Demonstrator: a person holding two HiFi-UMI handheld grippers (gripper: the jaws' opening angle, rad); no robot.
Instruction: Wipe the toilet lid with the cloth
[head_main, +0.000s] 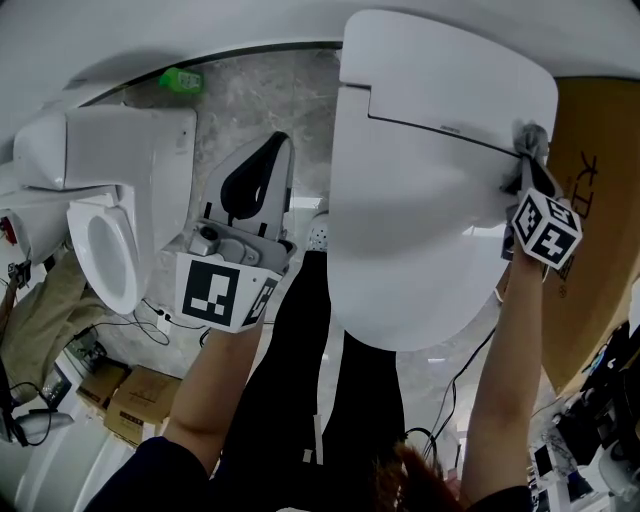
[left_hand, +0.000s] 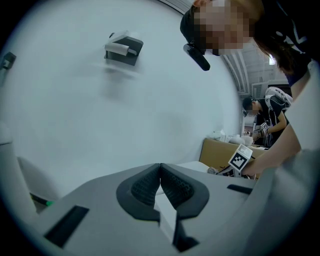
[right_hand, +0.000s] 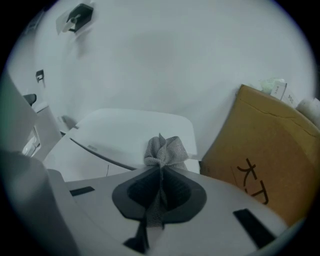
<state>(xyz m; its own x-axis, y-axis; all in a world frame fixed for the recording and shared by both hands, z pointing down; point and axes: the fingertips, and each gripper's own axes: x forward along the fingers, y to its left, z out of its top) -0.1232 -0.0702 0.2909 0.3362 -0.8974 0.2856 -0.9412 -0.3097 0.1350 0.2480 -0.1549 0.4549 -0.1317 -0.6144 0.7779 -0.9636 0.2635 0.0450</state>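
Room: white wall (right_hand: 175, 55) is backing the scene; grey marbled floor (head_main: 255, 95) is showing between the fixtures.
Lid (head_main: 430, 180): white, closed, is lying directly under the head view, with a dark seam crossing its rear part.
Cloth (right_hand: 165, 149): grey, bunched, is sitting at the lid's right rim beside the seam's end. It appears to be touching the rim, but contact is not certain.
Right gripper (right_hand: 161, 172): jaws are pinching the cloth, with a small tuft sticking out past the tips and a tail hanging behind.
Left gripper (left_hand: 160, 172): jaws are pressed together with nothing between them. It is hovering over the floor, well apart from the lid, between it and the second toilet (head_main: 105, 240).
Box (right_hand: 270, 165): brown cardboard, is standing just beside the lid's right side.
Progress (judged): wiping is sitting at one rim; most of the lid is still waiting.
Risk 1: only a short tuft is protruding, so pressing hard could bring the jaw tips onto the lid and scratch it.
Risk 2: working at the rim, the cloth could slide off toward the box.
Risk 3: drag across the lid could pull the cloth out of the pinch.
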